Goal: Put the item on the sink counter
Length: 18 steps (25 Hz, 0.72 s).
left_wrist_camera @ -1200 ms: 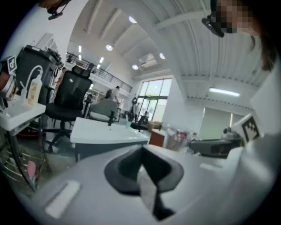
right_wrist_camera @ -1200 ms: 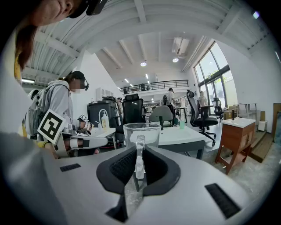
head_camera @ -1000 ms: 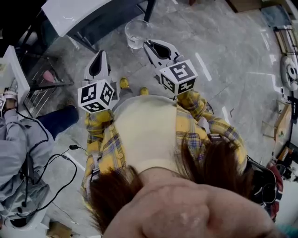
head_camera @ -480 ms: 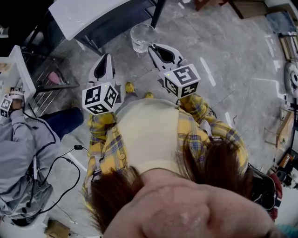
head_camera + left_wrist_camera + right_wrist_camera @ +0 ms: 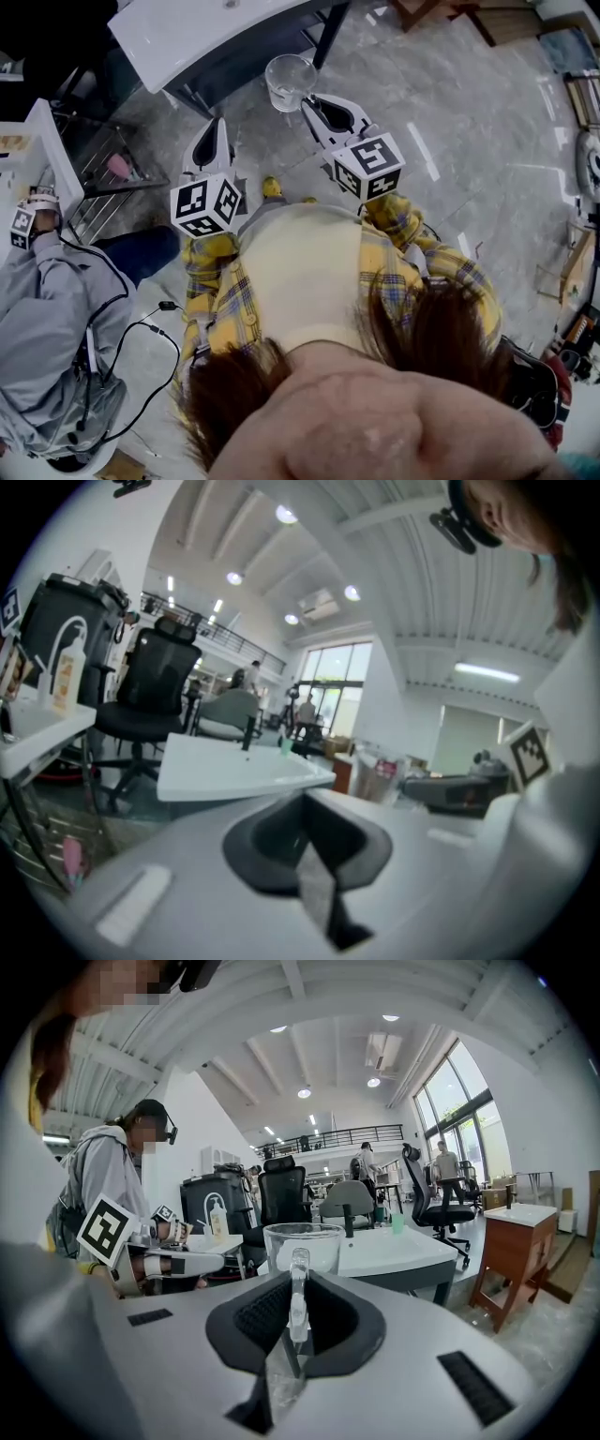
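two grippers: right gripper (image 5: 317,103) pinched handle of clear glass mug (image 5: 288,81); left gripper (image 5: 217,131) pressed together, near white sink counter (image 5: 187,37).

Bright ceiling lamps, window glare, fisheye-warped edges, blurred near foreground

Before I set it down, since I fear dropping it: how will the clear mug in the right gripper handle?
The clear mug looks rigid and probably breakable. Held only by its thin handle in the right gripper, it may swivel or slip. It appears empty, so likely light.
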Tool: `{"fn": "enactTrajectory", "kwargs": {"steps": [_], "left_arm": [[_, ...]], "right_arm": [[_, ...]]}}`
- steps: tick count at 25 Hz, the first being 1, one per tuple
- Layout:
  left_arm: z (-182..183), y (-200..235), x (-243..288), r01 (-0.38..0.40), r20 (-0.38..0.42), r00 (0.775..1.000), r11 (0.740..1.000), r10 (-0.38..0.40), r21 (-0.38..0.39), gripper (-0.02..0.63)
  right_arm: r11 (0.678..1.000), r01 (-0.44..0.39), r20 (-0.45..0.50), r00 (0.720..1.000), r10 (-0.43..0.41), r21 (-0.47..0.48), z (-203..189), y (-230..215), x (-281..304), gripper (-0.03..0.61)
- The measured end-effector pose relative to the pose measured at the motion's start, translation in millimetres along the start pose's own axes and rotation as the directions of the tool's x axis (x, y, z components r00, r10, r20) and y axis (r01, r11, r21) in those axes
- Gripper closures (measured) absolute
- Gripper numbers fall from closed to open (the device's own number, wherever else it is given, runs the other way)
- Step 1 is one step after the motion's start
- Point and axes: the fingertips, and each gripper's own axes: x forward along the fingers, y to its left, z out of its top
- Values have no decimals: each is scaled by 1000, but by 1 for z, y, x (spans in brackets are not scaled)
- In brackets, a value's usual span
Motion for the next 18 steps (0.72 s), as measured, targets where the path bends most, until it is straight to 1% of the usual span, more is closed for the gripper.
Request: {"fn": "enactTrajectory", "kwargs": {"steps": [9,12,18], "left_arm": [[15,42,24,17,-3,1000,1000,-17,-10,609],[17,59,31,29,-5,1000,999,-29,-26,609],[19,73,42,39,-7,999,998,-40,-53,608]], "right_arm": [[1000,24,-10,1000,-24,1,12,2,47,543],[999,40,-24,999,-40,-2,14,4,64,543],[998,49,-20,999,-49,-25,29,6,83,543]]}}
